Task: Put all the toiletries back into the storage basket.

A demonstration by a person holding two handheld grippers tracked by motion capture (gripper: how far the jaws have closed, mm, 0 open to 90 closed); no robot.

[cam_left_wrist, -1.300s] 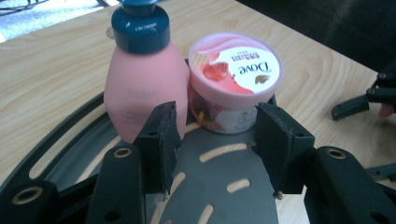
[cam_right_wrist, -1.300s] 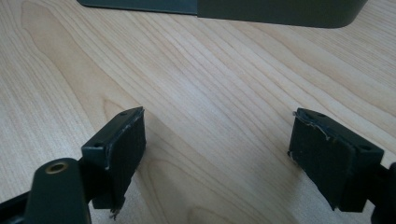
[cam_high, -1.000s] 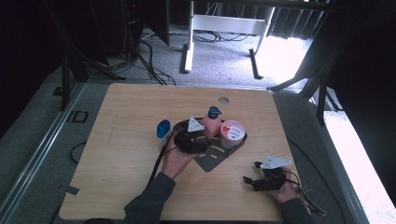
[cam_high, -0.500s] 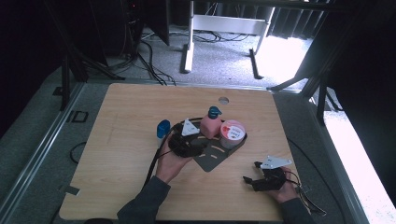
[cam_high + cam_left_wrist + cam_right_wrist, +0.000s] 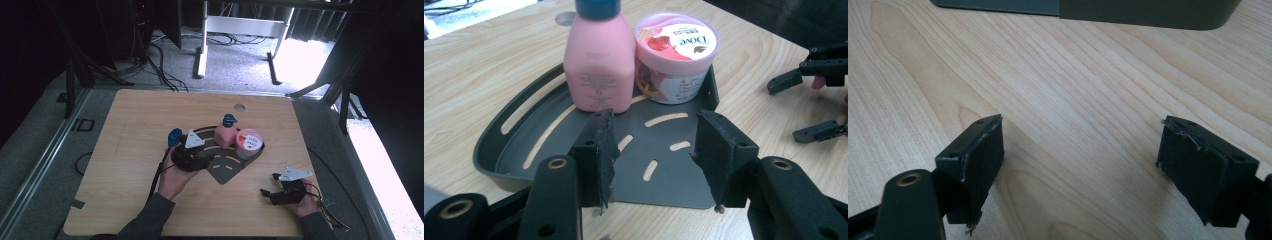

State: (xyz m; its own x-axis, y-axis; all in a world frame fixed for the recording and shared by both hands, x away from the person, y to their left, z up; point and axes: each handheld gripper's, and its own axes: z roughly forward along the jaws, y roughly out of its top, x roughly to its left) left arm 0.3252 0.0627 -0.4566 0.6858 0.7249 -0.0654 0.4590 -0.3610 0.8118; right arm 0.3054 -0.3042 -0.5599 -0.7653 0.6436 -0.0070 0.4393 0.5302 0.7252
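A dark grey corner tray (image 5: 227, 167) lies mid-table with slots in its floor. On it stand a pink bottle (image 5: 225, 134) with a blue cap and a pink Dove tub (image 5: 248, 142), side by side. In the left gripper view the bottle (image 5: 599, 60) and tub (image 5: 676, 55) stand just beyond my left gripper (image 5: 654, 130). Its jaws are open over the tray's (image 5: 524, 135) front edge with nothing between them. My left gripper (image 5: 200, 161) sits at the tray's left side. My right gripper (image 5: 270, 185) rests open near the table's front right, over bare wood (image 5: 1073, 100).
A blue oval object (image 5: 174, 136) lies just left of the tray, behind the left hand. A round hole (image 5: 239, 107) is in the tabletop at the back. Table legs and cables stand on the floor beyond. The tray's rim (image 5: 1148, 12) is ahead of the right gripper.
My left gripper has drawn back a little to the left and toward the person, away from the bottle. The right gripper has stayed put.
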